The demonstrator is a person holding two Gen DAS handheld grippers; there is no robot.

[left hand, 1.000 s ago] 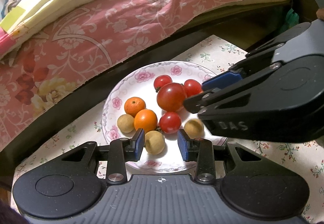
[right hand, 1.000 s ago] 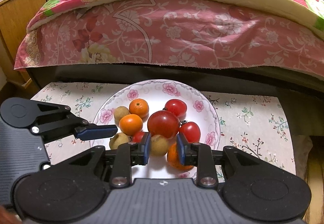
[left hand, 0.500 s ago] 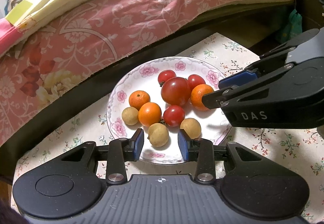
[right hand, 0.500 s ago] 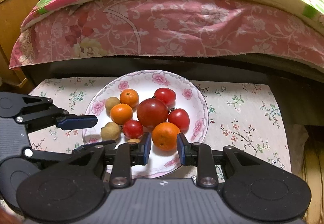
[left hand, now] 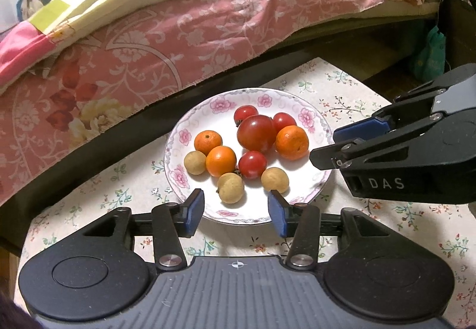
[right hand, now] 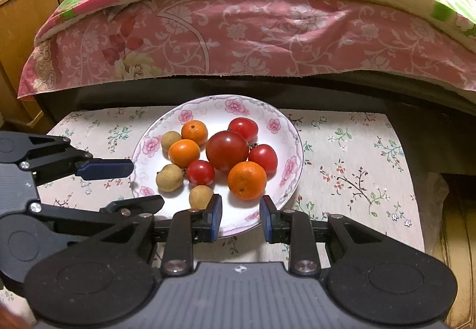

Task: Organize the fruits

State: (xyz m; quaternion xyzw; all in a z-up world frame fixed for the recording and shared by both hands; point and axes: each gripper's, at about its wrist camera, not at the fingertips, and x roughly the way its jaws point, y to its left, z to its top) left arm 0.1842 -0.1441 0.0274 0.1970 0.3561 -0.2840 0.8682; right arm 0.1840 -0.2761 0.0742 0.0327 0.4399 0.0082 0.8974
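Floral cloth (left hand: 351,108) under glossy round plate (left hand: 322,180); left gripper (left hand: 236,213) just widened, empty; right gripper (right hand: 241,217) narrow, empty.

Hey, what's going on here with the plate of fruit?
A person holds a gripper in each hand over a flowered plate on a floral tablecloth. On it lie four tomatoes, three oranges and three longans. The left gripper has just been opening, with nothing between its jaws; the right gripper stands narrowly apart, also empty. No fruit is held.
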